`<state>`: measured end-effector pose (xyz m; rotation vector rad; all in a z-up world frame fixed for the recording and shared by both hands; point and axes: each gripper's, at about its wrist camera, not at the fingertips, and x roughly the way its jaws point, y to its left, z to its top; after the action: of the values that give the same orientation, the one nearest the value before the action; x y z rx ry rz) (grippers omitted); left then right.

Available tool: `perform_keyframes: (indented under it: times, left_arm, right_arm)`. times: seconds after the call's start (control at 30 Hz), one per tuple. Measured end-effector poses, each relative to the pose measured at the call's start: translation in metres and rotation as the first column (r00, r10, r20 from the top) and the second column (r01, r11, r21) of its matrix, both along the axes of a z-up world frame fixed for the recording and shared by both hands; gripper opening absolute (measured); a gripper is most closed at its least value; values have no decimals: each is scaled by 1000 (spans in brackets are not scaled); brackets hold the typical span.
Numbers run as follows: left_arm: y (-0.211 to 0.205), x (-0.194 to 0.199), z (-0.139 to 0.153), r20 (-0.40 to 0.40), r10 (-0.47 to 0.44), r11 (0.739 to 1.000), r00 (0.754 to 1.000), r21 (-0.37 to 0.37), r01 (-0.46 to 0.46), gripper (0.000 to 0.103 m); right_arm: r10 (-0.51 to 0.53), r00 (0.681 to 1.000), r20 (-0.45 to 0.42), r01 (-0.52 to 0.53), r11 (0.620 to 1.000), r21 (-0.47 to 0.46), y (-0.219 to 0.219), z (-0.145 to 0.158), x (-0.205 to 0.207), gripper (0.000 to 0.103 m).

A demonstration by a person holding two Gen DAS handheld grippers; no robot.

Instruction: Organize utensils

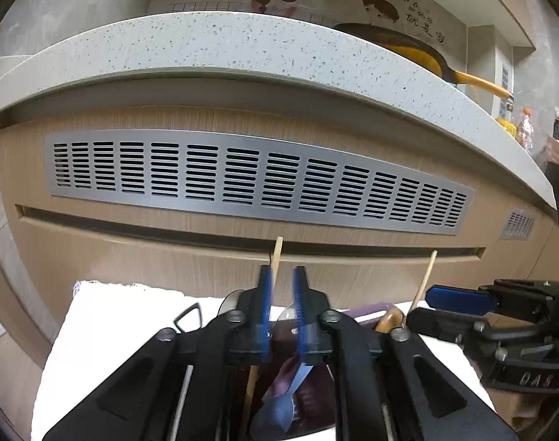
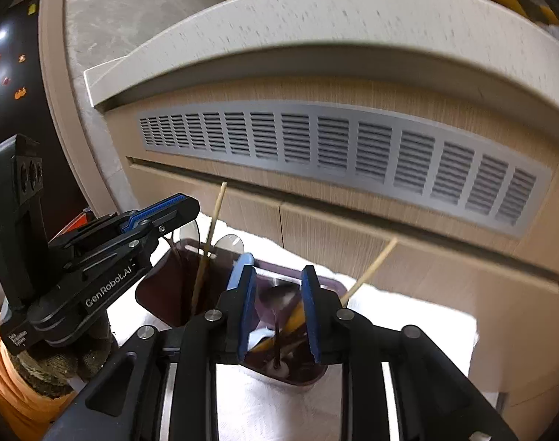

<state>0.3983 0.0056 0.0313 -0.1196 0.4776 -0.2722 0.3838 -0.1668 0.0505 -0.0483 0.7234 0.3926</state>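
A dark purple translucent utensil holder [image 2: 169,294] with two compartments stands on a white towel [image 2: 408,312]. Its left compartment holds a wooden chopstick [image 2: 209,242]. Its right compartment holds a wooden utensil [image 2: 371,268] and a dark spoon [image 2: 279,294]. In the left wrist view a blue plastic spoon [image 1: 279,404] lies in the holder below my left gripper [image 1: 282,275], whose jaws stand slightly apart and empty beside a chopstick [image 1: 277,257]. My right gripper [image 2: 276,275] is open above the right compartment. A wooden spoon [image 1: 423,286] leans at the right.
A wooden cabinet front with a metal vent grille [image 1: 257,180] stands right behind the towel, under a speckled countertop [image 1: 242,44]. A yellow pan [image 1: 426,55] sits on the counter. The gloved hand [image 2: 40,371] holding the left gripper is at the left.
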Motion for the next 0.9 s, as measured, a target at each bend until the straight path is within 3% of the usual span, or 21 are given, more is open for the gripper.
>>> perform_keyframes:
  times: [0.03,0.13,0.27,0.33,0.47,0.57,0.63,0.7,0.9]
  left_arm:
    - [0,-2,2,2,6,1000,1000,3,-6,38]
    - [3,-19,12,36,14,1000,999,-2,-14,67]
    - [8,-53,27,89,27,1000,996,5,-27,91]
    - [13,-77,29,101,47,999,994,7,-48,103]
    - [21,-117,22,54,100,995,994,11,-100,103]
    - [29,-160,13,62,156,988,986,8,-157,103]
    - [28,-192,8,91,172,982,981,58,-178,103]
    - [25,-222,4,111,179,976,978,108,-191,103]
    - [20,-288,-15,82,204,964,976,154,-215,103]
  right_arm:
    - [-7,1000,3,7,1000,-3,1,-1,-1,38]
    - [-39,999,36,39,999,-10,-3,0,-15,45]
    - [-110,988,105,108,994,26,-13,8,-52,71]
    - [-138,981,136,135,990,35,-17,10,-71,78]
    - [-170,973,157,166,985,37,-19,7,-120,84]
    - [-181,971,158,174,983,54,-21,3,-161,84]
    - [-192,964,185,187,981,46,-19,1,-186,87]
    - [-215,951,220,213,976,36,-17,-3,-217,100]
    - [-295,923,245,297,954,32,-13,-19,-267,102]
